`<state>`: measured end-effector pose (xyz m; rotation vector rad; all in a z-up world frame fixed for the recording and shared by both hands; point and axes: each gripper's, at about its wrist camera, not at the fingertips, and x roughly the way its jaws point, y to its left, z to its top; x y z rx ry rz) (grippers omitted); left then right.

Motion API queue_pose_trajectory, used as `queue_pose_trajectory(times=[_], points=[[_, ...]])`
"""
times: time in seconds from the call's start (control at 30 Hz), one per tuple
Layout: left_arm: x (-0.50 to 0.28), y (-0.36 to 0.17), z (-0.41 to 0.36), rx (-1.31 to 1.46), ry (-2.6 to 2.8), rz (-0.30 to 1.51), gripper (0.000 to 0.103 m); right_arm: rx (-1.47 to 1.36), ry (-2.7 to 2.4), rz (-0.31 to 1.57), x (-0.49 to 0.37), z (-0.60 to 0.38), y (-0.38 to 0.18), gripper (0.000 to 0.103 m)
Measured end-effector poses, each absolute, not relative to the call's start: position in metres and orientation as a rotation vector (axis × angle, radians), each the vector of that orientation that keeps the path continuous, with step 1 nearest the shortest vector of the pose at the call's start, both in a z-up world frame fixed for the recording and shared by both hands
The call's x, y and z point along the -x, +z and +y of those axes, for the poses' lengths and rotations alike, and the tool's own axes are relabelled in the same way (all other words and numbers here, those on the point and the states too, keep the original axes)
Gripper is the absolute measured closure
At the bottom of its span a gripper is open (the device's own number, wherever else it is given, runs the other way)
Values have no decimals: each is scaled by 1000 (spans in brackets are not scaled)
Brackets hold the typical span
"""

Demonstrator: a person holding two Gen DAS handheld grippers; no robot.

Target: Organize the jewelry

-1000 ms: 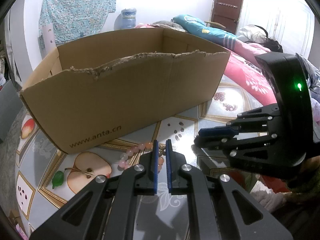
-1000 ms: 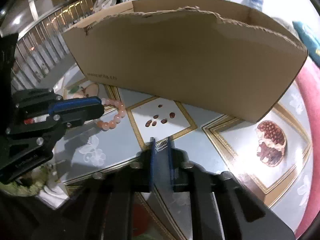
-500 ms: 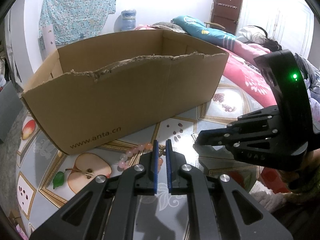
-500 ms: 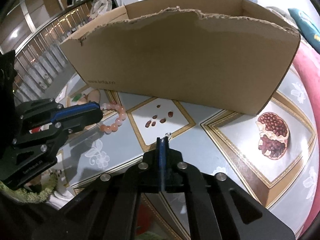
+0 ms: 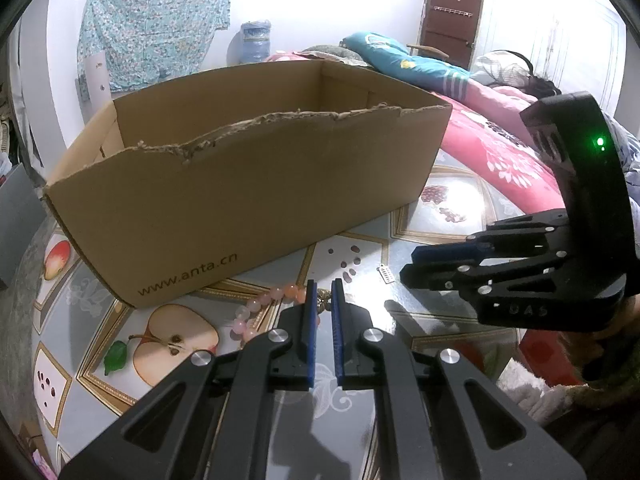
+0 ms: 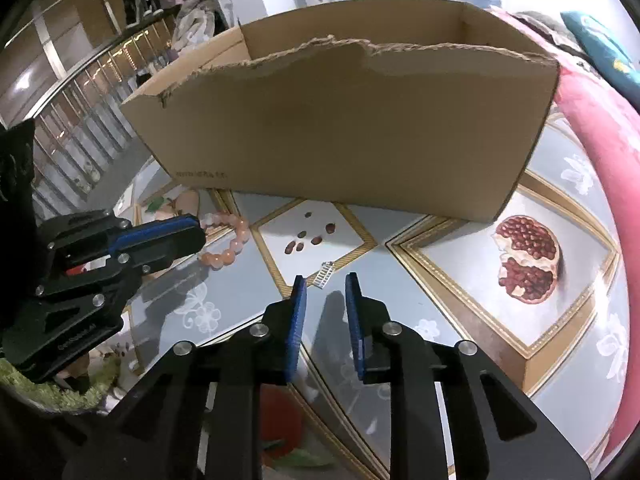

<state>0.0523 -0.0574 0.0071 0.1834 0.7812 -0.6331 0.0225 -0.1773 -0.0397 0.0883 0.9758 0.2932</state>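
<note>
On the tabletop (image 6: pixel 460 264) before a cardboard box (image 6: pixel 360 128), right gripper (image 6: pixel 326 284) jaws just opening, released near a small silver charm (image 6: pixel 325 275), left gripper (image 5: pixel 324 292) clenched on a pink bead bracelet (image 5: pixel 256 312).

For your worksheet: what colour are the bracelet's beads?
Pale pink to peach; the bracelet shows best in the right wrist view.

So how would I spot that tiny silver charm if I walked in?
Find the torn cardboard box on the fruit-print tablecloth. In front of it, beside printed brown seeds, lies the silver charm, beyond the right claw. Unlike the pink bead bracelet, it's flat, ladder-like metal.
</note>
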Motion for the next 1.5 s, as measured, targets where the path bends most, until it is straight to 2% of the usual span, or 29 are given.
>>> queue_pose_trajectory(times=[0.33,1.0,1.5], points=[[-47,8,-59,-191,-628,777,97,-125,287,933,-2,-193,-33,71],[-35,2,-54,-184,-600,809,97,-139,302,929,4,-196,-39,70],[-34,-5,-47,-157,-588,834,97,25,383,920,-16,-168,-43,70]])
